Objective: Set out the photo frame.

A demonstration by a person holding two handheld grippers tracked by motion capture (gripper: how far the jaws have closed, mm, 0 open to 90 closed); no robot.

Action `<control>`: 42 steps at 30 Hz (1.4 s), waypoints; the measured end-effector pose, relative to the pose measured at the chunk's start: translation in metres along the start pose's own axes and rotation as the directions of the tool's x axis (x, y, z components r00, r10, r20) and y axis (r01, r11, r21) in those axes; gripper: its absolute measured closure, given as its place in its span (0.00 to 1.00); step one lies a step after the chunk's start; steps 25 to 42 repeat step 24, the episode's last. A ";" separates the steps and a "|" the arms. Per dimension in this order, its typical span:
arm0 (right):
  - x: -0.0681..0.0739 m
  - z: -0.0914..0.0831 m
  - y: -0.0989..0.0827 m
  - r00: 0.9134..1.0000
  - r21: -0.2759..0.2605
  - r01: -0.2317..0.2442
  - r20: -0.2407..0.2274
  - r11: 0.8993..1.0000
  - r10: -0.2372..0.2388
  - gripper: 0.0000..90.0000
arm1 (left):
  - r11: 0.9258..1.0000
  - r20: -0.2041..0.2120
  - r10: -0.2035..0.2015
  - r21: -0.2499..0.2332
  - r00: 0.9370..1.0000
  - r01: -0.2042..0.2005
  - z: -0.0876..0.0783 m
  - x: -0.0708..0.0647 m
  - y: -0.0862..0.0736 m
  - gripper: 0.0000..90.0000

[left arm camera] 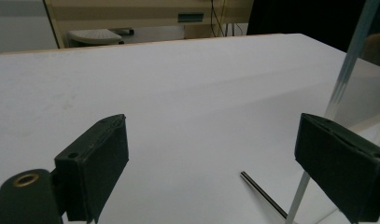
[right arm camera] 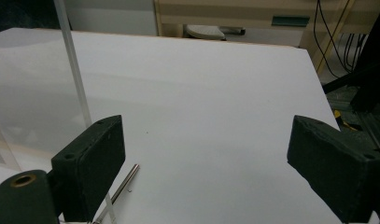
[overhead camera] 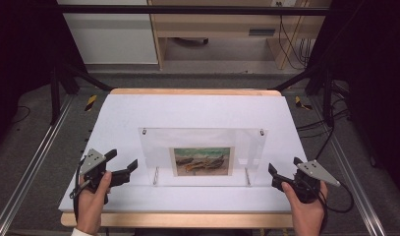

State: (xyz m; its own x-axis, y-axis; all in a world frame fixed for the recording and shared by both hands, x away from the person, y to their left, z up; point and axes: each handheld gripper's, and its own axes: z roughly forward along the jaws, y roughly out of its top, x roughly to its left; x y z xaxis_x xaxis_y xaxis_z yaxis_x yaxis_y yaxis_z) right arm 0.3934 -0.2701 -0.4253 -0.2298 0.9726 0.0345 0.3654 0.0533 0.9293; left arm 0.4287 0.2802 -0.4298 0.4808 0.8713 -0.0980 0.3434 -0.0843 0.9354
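A clear acrylic picture frame (overhead camera: 246, 142) stands upright in the middle of the white table top (overhead camera: 197, 108). A small painting (overhead camera: 202, 161) sits low in its centre, and two metal pins (overhead camera: 156, 175) prop it at the base. My left gripper (overhead camera: 123, 160) is just left of the frame's lower left corner, open and holding nothing. My right gripper (overhead camera: 285, 165) is just right of the lower right corner, also open and holding nothing. In the left gripper view the gripper (left arm camera: 215, 163) faces the frame's edge (left arm camera: 346, 60) and a pin (left arm camera: 264, 193). The right gripper (right arm camera: 206, 163) has the frame's edge (right arm camera: 73, 65) and a pin (right arm camera: 124, 184) at its left.
The board has a wooden rim (overhead camera: 187, 91) at the far side. Metal rails (overhead camera: 35, 162) run along both sides of the table, with black posts and cables (overhead camera: 330, 123) at the right. Wooden furniture (overhead camera: 227, 29) stands beyond the table.
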 end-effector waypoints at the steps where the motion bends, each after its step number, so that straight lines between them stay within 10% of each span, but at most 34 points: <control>1: -0.001 0.000 0.000 1.000 0.006 -0.001 0.003 1.000 0.001 0.13 | 1.000 -0.003 0.000 0.001 1.000 0.000 0.000 0.001 0.000 0.10; 24: -0.022 0.035 -0.017 0.999 0.180 0.001 0.043 0.984 -0.009 0.14 | 0.989 -0.167 0.060 0.144 0.984 -0.035 0.013 0.044 -0.024 0.10; 42: -0.022 0.035 -0.017 0.999 0.180 0.001 0.043 0.984 -0.009 0.14 | 0.989 -0.167 0.060 0.144 0.984 -0.035 0.013 0.044 -0.024 0.10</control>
